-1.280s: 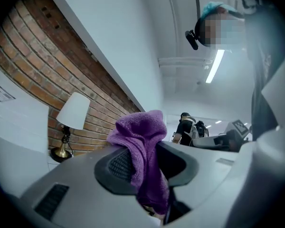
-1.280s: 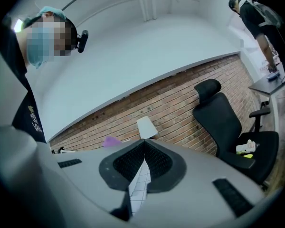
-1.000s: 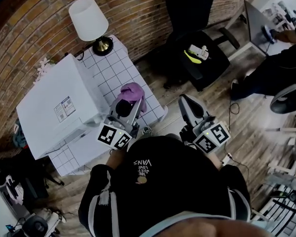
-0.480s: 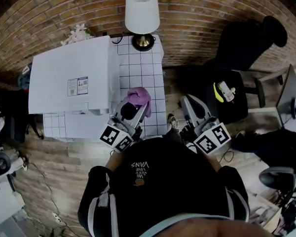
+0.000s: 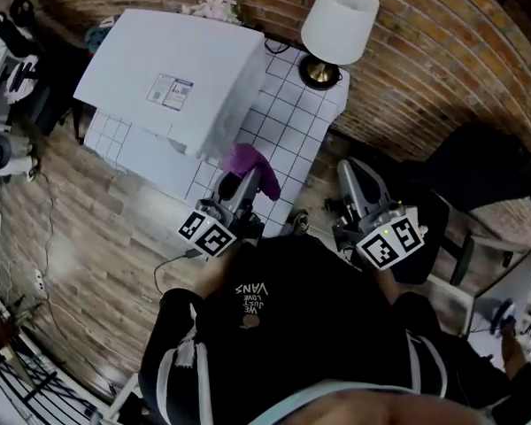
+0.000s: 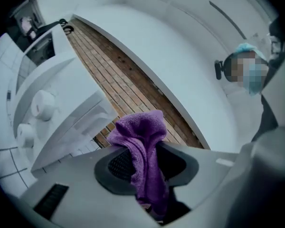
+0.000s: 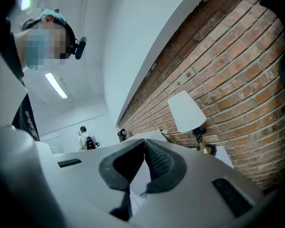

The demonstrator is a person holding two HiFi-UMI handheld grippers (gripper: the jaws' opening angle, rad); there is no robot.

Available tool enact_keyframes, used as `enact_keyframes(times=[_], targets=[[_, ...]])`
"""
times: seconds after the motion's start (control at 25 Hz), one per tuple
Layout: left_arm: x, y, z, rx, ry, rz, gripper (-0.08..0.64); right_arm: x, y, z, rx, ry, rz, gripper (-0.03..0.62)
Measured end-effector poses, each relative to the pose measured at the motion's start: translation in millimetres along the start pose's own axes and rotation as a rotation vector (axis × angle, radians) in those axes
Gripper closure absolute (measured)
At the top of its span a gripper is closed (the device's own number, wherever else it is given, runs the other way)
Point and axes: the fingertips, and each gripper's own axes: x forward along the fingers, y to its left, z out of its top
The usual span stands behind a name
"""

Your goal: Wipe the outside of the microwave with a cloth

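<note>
Purple terry cloth (image 5: 248, 160) hangs bunched between the jaws of the left tool (image 5: 245, 181), which are clamped on it; a fold stands up past the tips and the rest trails down between the pads. The right tool (image 5: 348, 173) is closed on nothing, its pads pressed together, and is held off the edge of the tiled surface (image 5: 288, 135), well apart from the work.

The white microwave (image 5: 173, 73) stands on that surface against the brick wall (image 5: 425, 60). It lies ahead and to the left of the left tool. Its nearest corner is just beside the cloth, though whether the two touch cannot be told. Its long side runs away to the left from that corner, so a wipe would probably have to travel leftward along it, with the left hand clearly the nearer one.

There is one cloth, one microwave, one lamp (image 5: 339, 20) at the far end of the surface, and two tools.
</note>
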Motion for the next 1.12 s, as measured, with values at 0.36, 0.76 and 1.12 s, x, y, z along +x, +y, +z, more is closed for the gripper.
enact_keyframes(times=[0.36, 0.76, 1.12], targets=[[-25, 36, 19, -0.384, -0.341, 0.087, 0.428, 14, -4, -3, 0.000, 0.060, 0.121, 0.592], [4, 55, 31, -0.504, -0.407, 0.038, 0.428, 7, -18, 3, -0.004, 0.052, 0.076, 0.592], [67, 86, 24, -0.528, -0.393, 0.017, 0.428, -15, -39, 6, 0.019, 0.020, -0.016, 0.592]])
